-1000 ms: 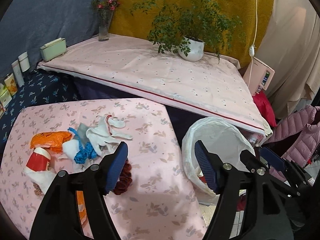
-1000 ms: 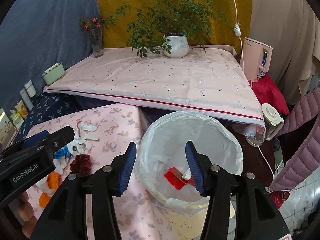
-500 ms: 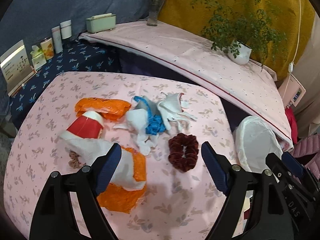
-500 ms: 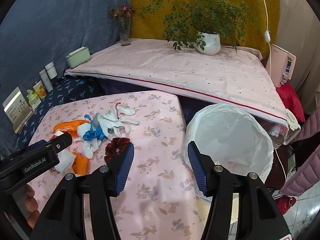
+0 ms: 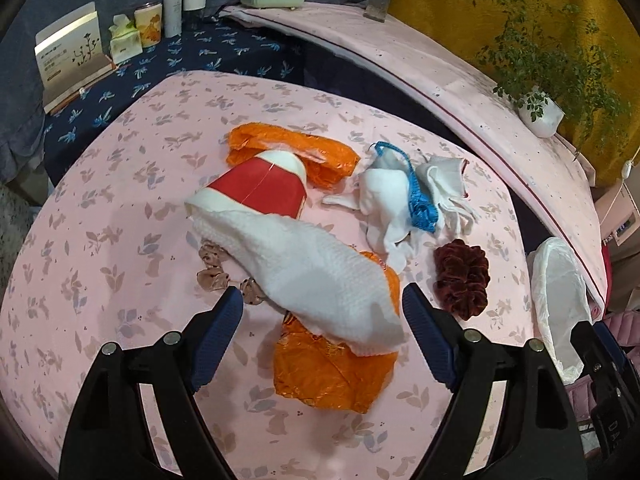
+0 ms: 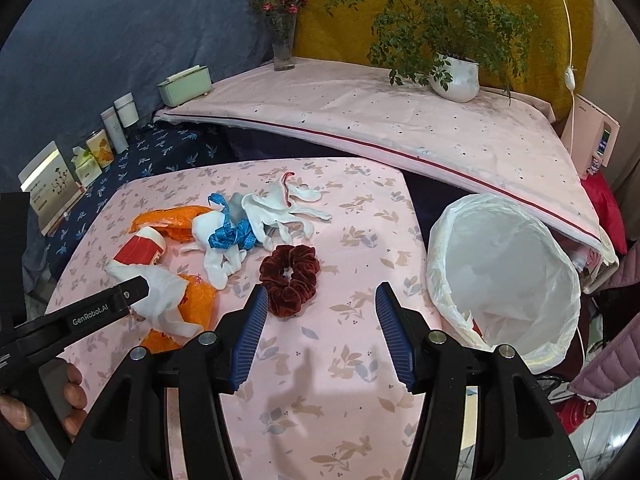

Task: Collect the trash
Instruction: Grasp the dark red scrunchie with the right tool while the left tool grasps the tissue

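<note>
Trash lies piled on the pink floral table (image 5: 120, 240): a red paper cup (image 5: 260, 192), a white paper towel (image 5: 312, 276), two orange wrappers (image 5: 332, 368) (image 5: 296, 148), white gloves (image 5: 384, 200) and a blue ribbon (image 5: 420, 196). My left gripper (image 5: 322, 312) is open just above the towel and the near orange wrapper, a finger on each side, pads apart from them. A dark red scrunchie (image 6: 290, 276) lies just ahead of my right gripper (image 6: 320, 300), which is open and empty. The bin with its white bag (image 6: 504, 272) stands at the table's right edge.
A small brown scrunchie (image 5: 216, 276) peeks from under the towel. Boxes and jars (image 5: 152, 28) stand on the dark blue cloth at the back left. A potted plant (image 6: 456, 76) and a vase (image 6: 284, 48) sit on the raised pink surface behind. A hand (image 6: 40, 404) holds the left gripper.
Both grippers have swung left, away from the bin and over the table. The left one has come down close over the towel pile with wider jaws. The right one now faces the dark red scrunchie.
</note>
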